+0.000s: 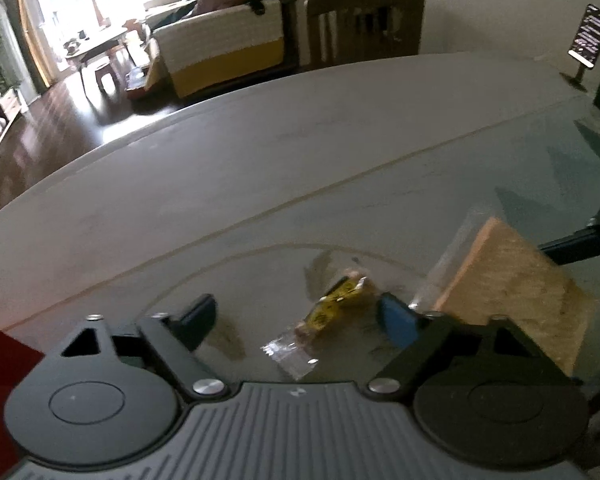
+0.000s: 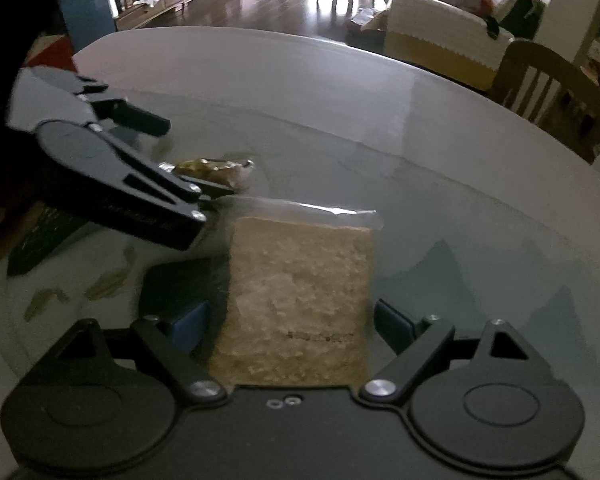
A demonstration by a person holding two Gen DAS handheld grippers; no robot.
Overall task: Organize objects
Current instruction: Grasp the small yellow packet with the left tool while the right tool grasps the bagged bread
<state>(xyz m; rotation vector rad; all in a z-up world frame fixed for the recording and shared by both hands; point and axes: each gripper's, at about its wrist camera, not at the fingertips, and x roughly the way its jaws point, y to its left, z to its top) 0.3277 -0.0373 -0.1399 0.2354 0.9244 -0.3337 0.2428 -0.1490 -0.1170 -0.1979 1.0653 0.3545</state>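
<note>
Left wrist view: left gripper (image 1: 296, 322) open, jaws spread either side of a small yellow snack packet (image 1: 328, 316) lying on the glass table (image 1: 220, 168); bagged tan cracker block (image 1: 516, 292) just to the right. Right wrist view: right gripper (image 2: 296, 326) open around the cracker block (image 2: 300, 296), jaws not pressing it; snack packet (image 2: 216, 170) beyond, at the left gripper's (image 2: 192, 160) tips.
</note>
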